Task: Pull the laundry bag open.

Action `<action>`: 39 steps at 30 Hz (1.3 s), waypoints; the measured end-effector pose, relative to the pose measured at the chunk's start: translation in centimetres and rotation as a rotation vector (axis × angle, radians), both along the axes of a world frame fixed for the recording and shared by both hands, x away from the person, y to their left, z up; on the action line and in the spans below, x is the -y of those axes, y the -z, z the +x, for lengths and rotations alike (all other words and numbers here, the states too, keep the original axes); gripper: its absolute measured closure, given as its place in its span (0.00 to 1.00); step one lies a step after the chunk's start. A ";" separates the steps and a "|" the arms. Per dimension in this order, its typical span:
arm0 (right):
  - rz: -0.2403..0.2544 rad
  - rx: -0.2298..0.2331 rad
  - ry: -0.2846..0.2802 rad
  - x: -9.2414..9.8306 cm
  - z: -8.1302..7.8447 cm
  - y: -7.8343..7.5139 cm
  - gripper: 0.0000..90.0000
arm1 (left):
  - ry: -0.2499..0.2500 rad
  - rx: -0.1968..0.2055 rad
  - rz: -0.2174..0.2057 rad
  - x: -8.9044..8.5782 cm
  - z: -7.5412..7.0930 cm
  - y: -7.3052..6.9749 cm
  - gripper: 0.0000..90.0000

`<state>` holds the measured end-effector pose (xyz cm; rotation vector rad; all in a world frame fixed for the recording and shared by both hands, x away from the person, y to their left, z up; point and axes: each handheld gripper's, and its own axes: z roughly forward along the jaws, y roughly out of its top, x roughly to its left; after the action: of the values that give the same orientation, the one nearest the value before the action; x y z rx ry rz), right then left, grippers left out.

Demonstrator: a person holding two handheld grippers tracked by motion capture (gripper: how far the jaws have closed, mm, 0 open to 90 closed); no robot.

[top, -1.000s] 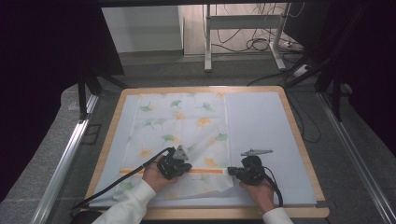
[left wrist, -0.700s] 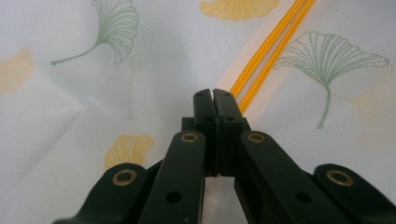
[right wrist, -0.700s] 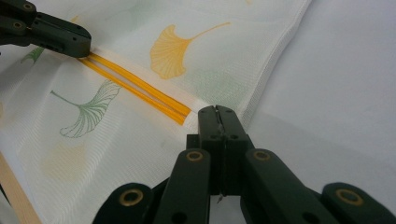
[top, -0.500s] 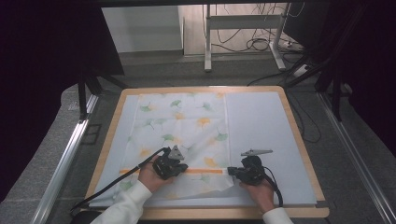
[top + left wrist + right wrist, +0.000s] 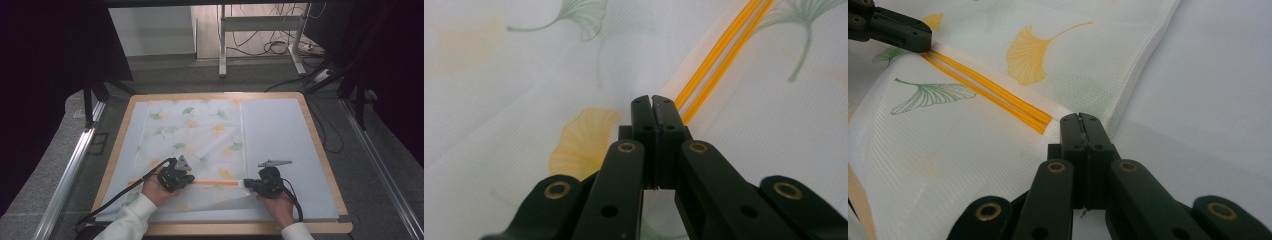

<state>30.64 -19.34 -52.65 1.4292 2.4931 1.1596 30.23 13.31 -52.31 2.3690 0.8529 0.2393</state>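
Note:
A white cloth (image 5: 200, 130) printed with green and yellow ginkgo leaves lies on the pale mat (image 5: 280, 130). Its near part is lifted and folded back, and an orange double stripe (image 5: 215, 183) runs along the raised hem. My left gripper (image 5: 187, 179) is shut on the hem at the stripe's left end; in its own view the jaws (image 5: 652, 100) meet where the stripe (image 5: 719, 50) begins. My right gripper (image 5: 248, 184) is shut on the hem at the stripe's right end (image 5: 1080, 117), near the cloth's side edge. The left gripper (image 5: 898, 32) holds the far end of the stripe (image 5: 988, 90).
The mat sits in a wooden-rimmed board (image 5: 315, 140). Its right half beside the cloth is bare. Metal rails (image 5: 70, 170) flank the board, and cables (image 5: 280, 47) lie on the floor beyond.
My left gripper has slid a little to the left along the near edge, drawing the striped hem straighter. The right gripper has held its place.

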 end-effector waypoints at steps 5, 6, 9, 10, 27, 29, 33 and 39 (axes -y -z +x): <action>-0.005 0.001 0.003 0.0 0.0 0.0 0.99 | -0.008 -0.013 -0.007 -0.6 0.1 0.0 1.00; -0.005 0.001 0.004 0.0 0.0 0.0 0.99 | -0.008 -0.013 -0.009 -0.7 0.0 0.0 1.00; -0.005 0.001 0.003 0.0 0.0 0.0 0.99 | -0.015 -0.015 -0.007 -1.0 0.0 0.0 1.00; -0.005 0.001 0.003 0.0 0.0 0.0 0.99 | -0.018 -0.017 -0.008 -1.2 0.0 0.0 1.00; -0.005 0.002 0.002 0.0 0.0 0.0 0.99 | -0.058 -0.040 -0.014 -3.5 -0.1 0.1 1.00; -0.005 0.002 0.002 0.0 0.0 0.0 0.99 | -0.061 -0.041 -0.014 -3.8 -0.1 0.1 1.00; -0.005 0.004 0.001 0.0 0.0 0.0 0.99 | -0.072 -0.044 -0.017 -4.3 -0.2 0.1 1.00; -0.005 0.005 0.001 -0.1 0.0 0.0 0.99 | -0.085 -0.049 -0.021 -5.1 -0.2 0.2 1.00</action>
<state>30.59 -19.28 -52.64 1.4250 2.4898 1.1548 29.98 18.39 -52.48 2.3306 0.9758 0.2059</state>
